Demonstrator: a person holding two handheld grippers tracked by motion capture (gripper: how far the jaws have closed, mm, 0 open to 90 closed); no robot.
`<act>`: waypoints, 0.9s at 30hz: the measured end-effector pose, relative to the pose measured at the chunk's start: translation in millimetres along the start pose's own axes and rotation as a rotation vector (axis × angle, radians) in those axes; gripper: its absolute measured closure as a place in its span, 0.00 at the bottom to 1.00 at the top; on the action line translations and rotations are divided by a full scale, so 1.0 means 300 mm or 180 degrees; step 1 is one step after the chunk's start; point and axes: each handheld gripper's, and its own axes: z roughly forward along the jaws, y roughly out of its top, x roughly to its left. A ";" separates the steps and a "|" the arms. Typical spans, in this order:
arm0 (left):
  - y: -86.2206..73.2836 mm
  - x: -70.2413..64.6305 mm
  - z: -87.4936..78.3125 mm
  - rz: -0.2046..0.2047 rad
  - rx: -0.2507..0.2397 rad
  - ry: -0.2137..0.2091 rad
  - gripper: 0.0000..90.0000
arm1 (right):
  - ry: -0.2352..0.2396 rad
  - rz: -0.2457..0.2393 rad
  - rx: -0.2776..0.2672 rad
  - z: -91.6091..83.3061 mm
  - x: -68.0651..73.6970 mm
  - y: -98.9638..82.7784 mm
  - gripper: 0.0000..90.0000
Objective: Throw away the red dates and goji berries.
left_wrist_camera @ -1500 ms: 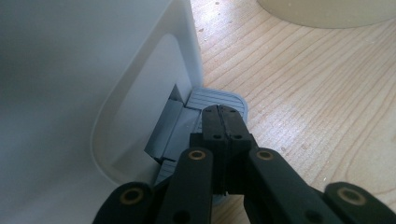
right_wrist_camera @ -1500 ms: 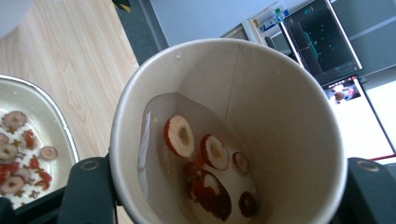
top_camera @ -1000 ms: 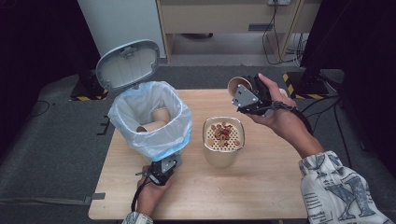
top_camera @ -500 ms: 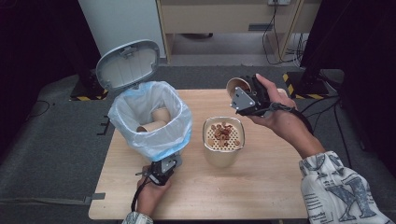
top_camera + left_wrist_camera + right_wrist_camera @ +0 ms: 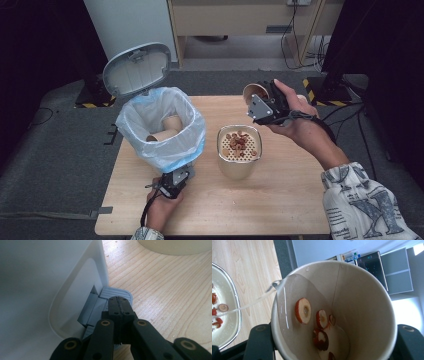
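At the table's near left, my left gripper [image 5: 119, 305] presses its clenched jaws on the grey pedal [image 5: 117, 293] of the bin [image 5: 162, 131], propping the lid [image 5: 137, 67] open. Right of it stands the strainer bowl [image 5: 239, 152]. Farther right, my right gripper [image 5: 264, 106] grasps the paper cup [image 5: 334, 310], tipped so liquid streams toward the bowl while fruit slices [image 5: 303, 310] cling inside.
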 end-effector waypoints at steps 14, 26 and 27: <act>0.000 0.000 0.000 0.0000 0.0007 0.0001 0.99 | -0.0029 -0.0099 0.0008 -0.001 -0.002 0.014 0.38; 0.001 0.000 0.000 -0.0001 0.0008 0.0000 0.99 | -0.0081 -0.0297 0.0066 0.004 0.011 0.017 0.38; 0.000 0.001 0.000 -0.0004 0.0009 0.0000 0.99 | -0.0083 -0.0312 0.0071 0.005 0.012 0.017 0.38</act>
